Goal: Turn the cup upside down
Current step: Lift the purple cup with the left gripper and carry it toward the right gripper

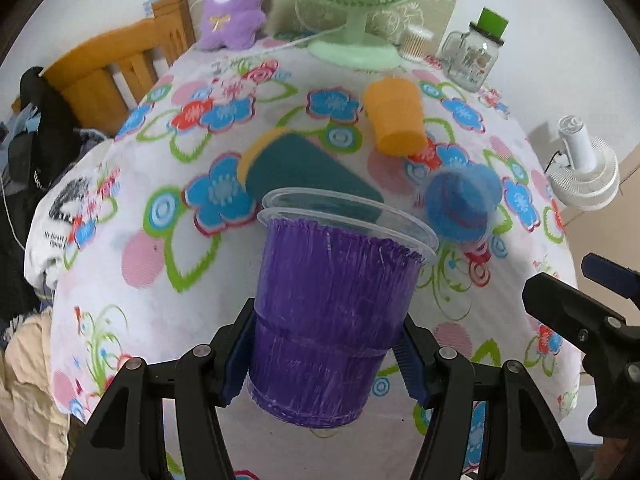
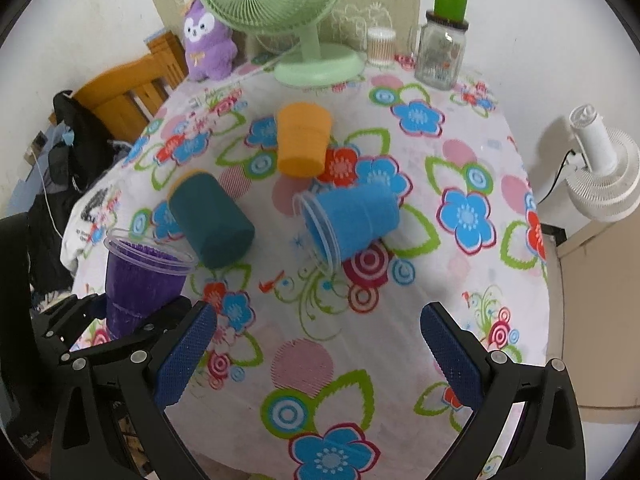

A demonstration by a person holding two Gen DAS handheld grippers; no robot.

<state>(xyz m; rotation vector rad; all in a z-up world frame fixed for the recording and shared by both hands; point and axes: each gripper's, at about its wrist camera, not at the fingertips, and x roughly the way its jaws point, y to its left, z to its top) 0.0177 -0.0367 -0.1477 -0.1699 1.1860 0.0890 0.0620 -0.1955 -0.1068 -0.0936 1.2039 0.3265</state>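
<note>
My left gripper [image 1: 322, 354] is shut on a purple cup [image 1: 336, 308] and holds it upright, rim up, above the near edge of the table; it also shows in the right wrist view [image 2: 138, 284]. My right gripper [image 2: 318, 354] is open and empty above the floral tablecloth [image 2: 460, 152]. A blue cup [image 2: 352, 222] lies on its side in front of it, also seen in the left wrist view [image 1: 462, 204]. A teal cup [image 2: 212, 220] and an orange cup [image 2: 302, 140] stand upside down.
A green fan [image 2: 304, 20], a purple plush toy [image 2: 208, 40], a glass jar with a green lid [image 2: 442, 46] and a small container [image 2: 380, 46] stand at the table's back. A wooden chair [image 2: 132, 88] is at left, a white fan [image 2: 600, 168] at right.
</note>
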